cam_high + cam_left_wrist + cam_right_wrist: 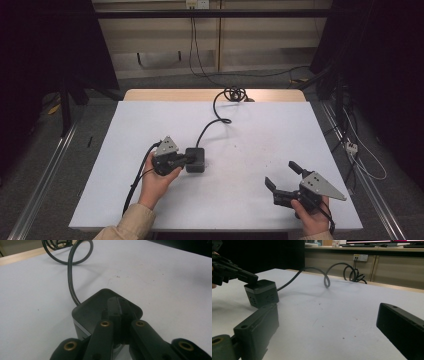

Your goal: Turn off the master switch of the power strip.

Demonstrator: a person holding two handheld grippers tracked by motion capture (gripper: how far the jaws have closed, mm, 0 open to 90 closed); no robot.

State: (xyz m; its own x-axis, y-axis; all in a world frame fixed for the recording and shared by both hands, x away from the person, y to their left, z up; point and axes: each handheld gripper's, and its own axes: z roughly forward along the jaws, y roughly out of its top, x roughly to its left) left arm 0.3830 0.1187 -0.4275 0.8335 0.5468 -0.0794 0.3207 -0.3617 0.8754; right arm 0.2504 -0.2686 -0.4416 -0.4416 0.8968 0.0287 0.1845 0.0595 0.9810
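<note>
At the lower right of the high view, the right gripper [282,175] rests on the white table [260,200], held by a hand [312,220], its jaws spread wide and holding nothing; left of centre, the left gripper [187,159], held by the other hand [155,182], has its jaws pressed together on top of a black cube-shaped power socket [196,161]; whether they pinch any part of it cannot be told; farther back, the socket's black cable [216,117] curves toward the upper centre and coils at the table's far edge.
</note>
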